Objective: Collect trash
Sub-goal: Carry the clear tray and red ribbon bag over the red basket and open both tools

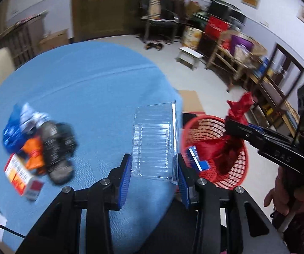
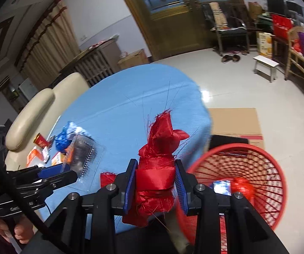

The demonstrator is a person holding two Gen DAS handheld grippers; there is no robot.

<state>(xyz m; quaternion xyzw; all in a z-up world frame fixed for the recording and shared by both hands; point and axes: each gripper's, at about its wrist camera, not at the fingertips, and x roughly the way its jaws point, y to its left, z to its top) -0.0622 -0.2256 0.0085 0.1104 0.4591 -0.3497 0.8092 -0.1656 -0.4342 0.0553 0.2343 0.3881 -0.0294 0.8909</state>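
Left claw (image 1: 154, 169): closed part-way on a clear plastic clamshell tray (image 1: 155, 139), blue pads pressing its two sides; the tray stands out ahead of the fingers over the right edge of the surface
Right claw (image 2: 155, 182): narrowed onto a wad of frayed red cloth (image 2: 158, 160), pads squeezing it from both sides, loose threads sticking out above
Right claw from the left camera: it hangs over the basket with the red cloth dangling into it; a hand (image 1: 287, 196) grips its handle
Left claw from the right camera: at lower left, carrying the clear tray above the surface
Surface (image 1: 84, 89): round, covered in blue cloth
Basket (image 2: 264, 169): red plastic lattice, on the floor just beside the right edge of the surface; inside lie a blue-and-white carton (image 1: 196, 158) and some red material
Remaining trash: a blurred heap near the left edge of the surface, with blue foil wrappers (image 1: 14, 131), an orange packet (image 1: 34, 154), dark crumpled bags (image 1: 58, 146) and a red, white and orange box (image 1: 21, 175)
Floor: pale tiles, a flattened cardboard sheet (image 2: 236, 120) behind the basket
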